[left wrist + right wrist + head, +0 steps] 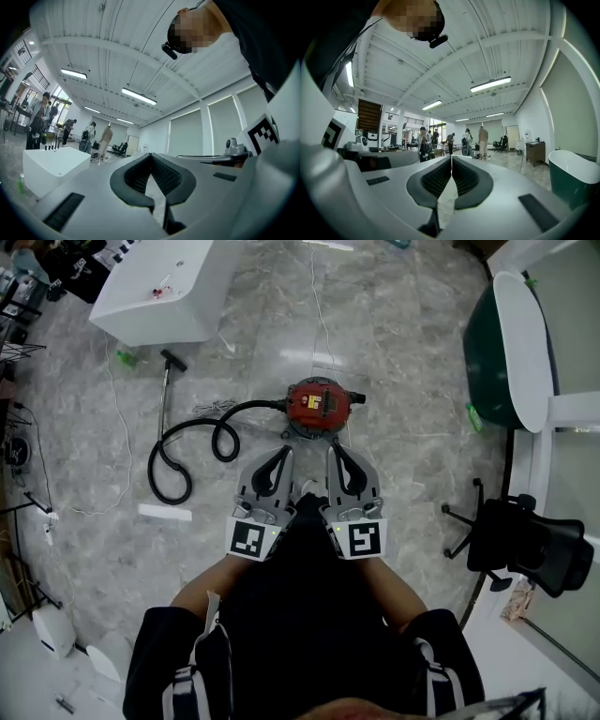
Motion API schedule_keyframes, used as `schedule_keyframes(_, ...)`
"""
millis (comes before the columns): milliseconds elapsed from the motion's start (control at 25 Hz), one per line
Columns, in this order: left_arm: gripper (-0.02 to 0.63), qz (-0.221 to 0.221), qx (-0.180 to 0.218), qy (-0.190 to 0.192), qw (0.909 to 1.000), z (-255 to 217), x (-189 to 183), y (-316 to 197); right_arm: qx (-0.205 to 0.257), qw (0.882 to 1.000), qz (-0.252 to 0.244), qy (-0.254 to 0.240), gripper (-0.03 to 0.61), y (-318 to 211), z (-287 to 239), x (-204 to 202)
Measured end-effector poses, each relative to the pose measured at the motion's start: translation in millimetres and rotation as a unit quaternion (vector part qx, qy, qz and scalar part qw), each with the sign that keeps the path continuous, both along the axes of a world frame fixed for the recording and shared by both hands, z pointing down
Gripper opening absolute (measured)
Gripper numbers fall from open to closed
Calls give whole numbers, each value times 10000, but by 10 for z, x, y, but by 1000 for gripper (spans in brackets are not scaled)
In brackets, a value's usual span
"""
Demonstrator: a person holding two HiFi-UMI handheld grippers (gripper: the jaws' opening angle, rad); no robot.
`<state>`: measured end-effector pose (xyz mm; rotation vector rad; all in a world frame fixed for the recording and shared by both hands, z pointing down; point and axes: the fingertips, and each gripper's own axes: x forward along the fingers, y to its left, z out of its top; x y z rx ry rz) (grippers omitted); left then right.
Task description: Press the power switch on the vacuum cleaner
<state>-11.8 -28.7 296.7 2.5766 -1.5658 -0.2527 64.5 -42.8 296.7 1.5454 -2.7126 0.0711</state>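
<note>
Two hand-held grippers are in play, held side by side close to the person's body. The left hand-held gripper (pixel 286 448) has its jaws together, tips meeting, with nothing between them. The right hand-held gripper (pixel 333 446) is closed the same way and also holds nothing. Each carries one marker cube at its near end.

One red vacuum cleaner (pixel 317 407) stands on the marble floor (pixel 394 474), just beyond the two sets of jaw tips and apart from them. One black hose (pixel 253 405) leaves its left side and curls into two loops further left. One wand (pixel 167 395) with a dark nozzle at its far end lies beside those loops. One thin white cord (pixel 323 324) runs from the vacuum toward the far edge.

One white tub (pixel 155 287) sits at the far left and one green tub (pixel 487 352) at the far right, both cut off by the frame. One black office chair (pixel 530 545) stands near right.

The power switch cannot be picked out on the vacuum's top, where only a small pale patch shows. Both gripper views tilt up toward the ceiling, with several far-off standing people too small to count.
</note>
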Motion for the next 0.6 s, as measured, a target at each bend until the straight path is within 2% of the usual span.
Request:
schedule_keyframes(240,18,-60,-56,22,10000,65,49,-151,-134,9997,-186,-3,20,-160,51,-7)
schedule_keyframes(400,18,-123,35,15,9999,54,53,-249,-492,9984,-195,215,20,-282,219,11)
schedule_keyframes(600,18,-227,-74,13,9997,121,36,-232,-436,9979,-448,175,20,-388,281,-86)
